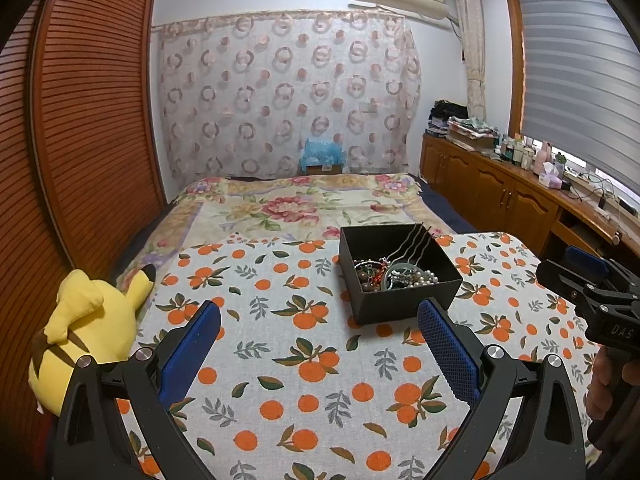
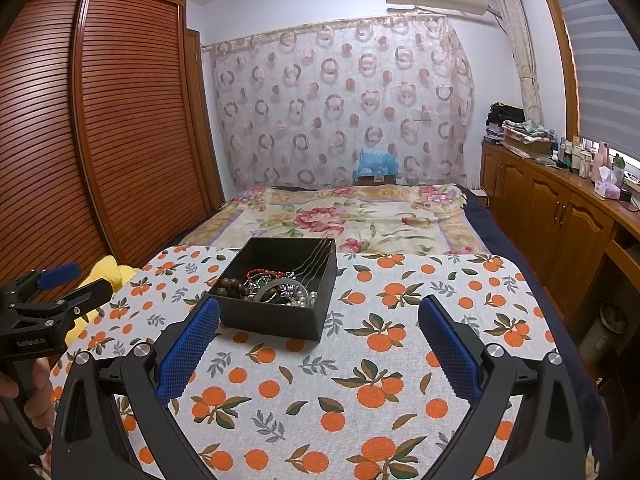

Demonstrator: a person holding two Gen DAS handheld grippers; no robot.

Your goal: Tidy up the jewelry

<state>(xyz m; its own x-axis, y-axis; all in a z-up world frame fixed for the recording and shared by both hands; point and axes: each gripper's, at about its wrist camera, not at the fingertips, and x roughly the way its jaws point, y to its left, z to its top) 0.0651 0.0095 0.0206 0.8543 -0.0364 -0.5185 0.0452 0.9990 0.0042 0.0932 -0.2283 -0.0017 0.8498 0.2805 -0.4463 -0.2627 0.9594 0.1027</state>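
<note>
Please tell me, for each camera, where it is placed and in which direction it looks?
Left wrist: sits on the left gripper, open, facing over the orange-print table toward the bed; the black jewelry box lies ahead right, the right gripper at the right edge.
Right wrist: sits on the right gripper, open, same direction; the box lies ahead left, the left gripper at the left edge.
Shared: box, table, bed.

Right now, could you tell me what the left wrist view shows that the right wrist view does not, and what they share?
Only the left wrist view shows the yellow plush toy nearly whole and the right gripper from the side. Only the right wrist view shows the brown wooden beads clearly and the left gripper from the side. Both show the black box of tangled jewelry on the orange-print cloth, with each camera's own gripper open and empty.
</note>
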